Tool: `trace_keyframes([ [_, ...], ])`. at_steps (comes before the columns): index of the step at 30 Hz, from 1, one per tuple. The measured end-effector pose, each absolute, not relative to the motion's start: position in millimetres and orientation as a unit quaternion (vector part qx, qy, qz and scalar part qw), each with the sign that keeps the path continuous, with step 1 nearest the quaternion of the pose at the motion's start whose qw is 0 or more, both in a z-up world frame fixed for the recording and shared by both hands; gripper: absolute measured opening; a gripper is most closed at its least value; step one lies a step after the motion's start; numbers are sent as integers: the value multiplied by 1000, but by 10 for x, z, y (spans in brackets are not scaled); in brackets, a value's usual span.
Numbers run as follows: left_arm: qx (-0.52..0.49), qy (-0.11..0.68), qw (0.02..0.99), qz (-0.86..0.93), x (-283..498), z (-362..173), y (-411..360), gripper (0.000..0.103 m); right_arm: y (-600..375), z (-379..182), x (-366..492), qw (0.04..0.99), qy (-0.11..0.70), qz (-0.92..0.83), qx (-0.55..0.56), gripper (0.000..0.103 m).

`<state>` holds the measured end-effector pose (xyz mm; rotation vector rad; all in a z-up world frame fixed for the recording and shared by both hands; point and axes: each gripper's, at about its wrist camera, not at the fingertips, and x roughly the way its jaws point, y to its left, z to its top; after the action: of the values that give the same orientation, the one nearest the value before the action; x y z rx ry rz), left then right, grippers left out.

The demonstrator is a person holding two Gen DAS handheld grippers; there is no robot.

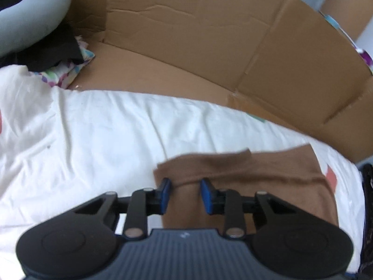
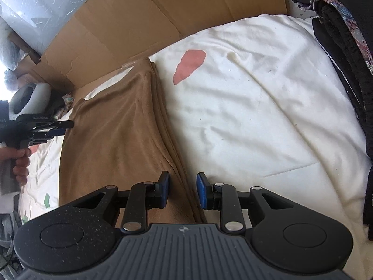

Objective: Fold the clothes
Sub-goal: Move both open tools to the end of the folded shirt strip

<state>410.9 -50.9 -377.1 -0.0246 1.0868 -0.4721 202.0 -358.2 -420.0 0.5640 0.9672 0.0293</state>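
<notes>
On the bed, largest first:
Cardboard box point(image 1: 209, 35): flattened, opened out behind the white duvet point(image 1: 93, 140); nothing visible inside it.
White duvet: covers the bed, wrinkled, pink patch point(image 2: 190, 65) on it.
Brown garment point(image 2: 116, 128): folded, lying flat on the duvet near the box edge; layered fold edge runs along its right side.
Clothes pile point(image 1: 58, 46): black and floral pieces at far left beside a grey cushion point(image 1: 30, 16).
Left gripper point(image 1: 184, 194): jaws apart, hovering over the garment's near corner, gripping nothing.
Right gripper point(image 2: 182, 191): jaws apart, straddling the fold edge, not clamped.
Right wrist view only: left gripper from the side with the holding hand point(image 2: 19, 163), dark clothes point(image 2: 345, 58) stacked at far right.
Left wrist view only: second box point(image 1: 349, 7) top right.
</notes>
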Motion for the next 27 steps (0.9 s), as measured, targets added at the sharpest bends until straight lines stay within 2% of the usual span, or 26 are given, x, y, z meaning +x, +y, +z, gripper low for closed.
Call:
trace_keyframes([
  [4, -9, 502, 836, -220, 4209, -3809, -499, 19, -3610, -4223, 2000, 843, 464, 18, 271, 26],
  [9, -27, 500, 841, -206, 4258, -3703, -428, 19, -3618, -4200, 1992, 841, 464, 19, 279, 26],
  [14, 3, 500, 836, -227, 4149, -3425, -367, 26, -3651, -4135, 1936, 838, 447, 34, 310, 27],
  [19, -9, 499, 835, -231, 3972, -3116, -173, 37, -3641, -4108, 1897, 841, 442, 31, 310, 27],
  [27, -33, 510, 825, -239, 3429, -2868, 158, 46, -3629, -3975, 1901, 851, 441, 44, 283, 30],
])
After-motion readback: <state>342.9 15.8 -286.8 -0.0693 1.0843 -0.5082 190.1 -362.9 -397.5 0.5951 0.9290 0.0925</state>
